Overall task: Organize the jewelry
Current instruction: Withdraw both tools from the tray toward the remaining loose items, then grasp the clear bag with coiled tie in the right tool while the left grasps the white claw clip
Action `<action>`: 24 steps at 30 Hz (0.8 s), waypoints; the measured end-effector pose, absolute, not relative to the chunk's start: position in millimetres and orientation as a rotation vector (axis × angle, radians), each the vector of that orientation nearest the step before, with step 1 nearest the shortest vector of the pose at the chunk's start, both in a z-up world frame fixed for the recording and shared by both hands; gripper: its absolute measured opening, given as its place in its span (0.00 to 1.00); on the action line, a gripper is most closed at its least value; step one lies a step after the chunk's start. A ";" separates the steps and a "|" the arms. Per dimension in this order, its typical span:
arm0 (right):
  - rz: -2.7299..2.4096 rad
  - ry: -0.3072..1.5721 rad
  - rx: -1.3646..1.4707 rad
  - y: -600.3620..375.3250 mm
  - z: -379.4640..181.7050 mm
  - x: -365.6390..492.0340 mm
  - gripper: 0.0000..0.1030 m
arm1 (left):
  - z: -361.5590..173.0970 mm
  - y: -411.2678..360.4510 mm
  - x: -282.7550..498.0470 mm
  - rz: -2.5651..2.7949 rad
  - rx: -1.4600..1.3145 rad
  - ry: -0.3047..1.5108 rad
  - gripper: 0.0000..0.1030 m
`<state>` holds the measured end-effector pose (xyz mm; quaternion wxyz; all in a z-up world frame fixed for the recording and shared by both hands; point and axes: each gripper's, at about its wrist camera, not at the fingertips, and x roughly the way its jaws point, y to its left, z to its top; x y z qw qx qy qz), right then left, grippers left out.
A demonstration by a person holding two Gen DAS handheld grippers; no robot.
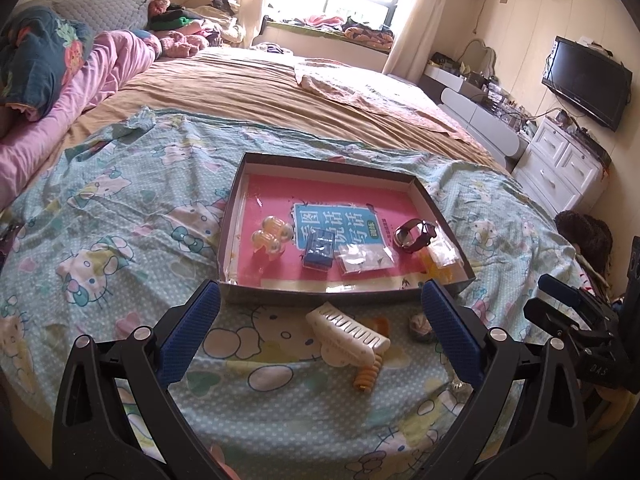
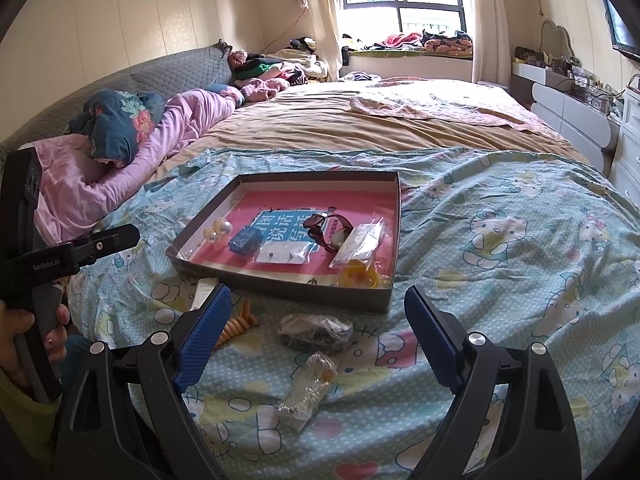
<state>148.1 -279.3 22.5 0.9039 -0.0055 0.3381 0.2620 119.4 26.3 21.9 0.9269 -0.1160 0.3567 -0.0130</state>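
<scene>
Both claws, left claw and right claw, gape wide, empty, near the tray edge.

Shallow grey cardboard tray, open top, pink printed sheet lining its floor, lies flat on the patterned bed cover.

Inside the tray:
- cluster of pale pearl-like beads, left side;
- small blue box, centre, near front wall;
- clear packet with white card, just right of the blue box;
- dark wristwatch, strap looped, right side;
- clear bag with yellow-orange contents, front right corner.

On the bed cover in front of the tray:
- white comb-like hair clip, tilted;
- orange spiral hair tie, touching the clip;
- clear bag of dark jewelry;
- clear packet of pale beads, nearest the camera.
</scene>
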 end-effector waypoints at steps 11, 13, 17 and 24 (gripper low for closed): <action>0.557 0.739 -0.034 -276.2 6.1 138.4 0.85 | 6.6 16.2 111.7 -0.024 -0.191 0.767 0.91; 0.562 0.748 -0.038 -274.9 2.5 136.6 0.85 | 5.0 14.9 111.2 -0.026 -0.186 0.770 0.91; 0.568 0.774 -0.049 -272.1 -7.2 133.1 0.85 | 0.5 11.1 111.2 -0.029 -0.175 0.781 0.91; 0.581 0.837 -0.063 -266.4 -28.0 129.6 0.85 | -10.1 8.4 115.3 -0.036 -0.174 0.814 0.91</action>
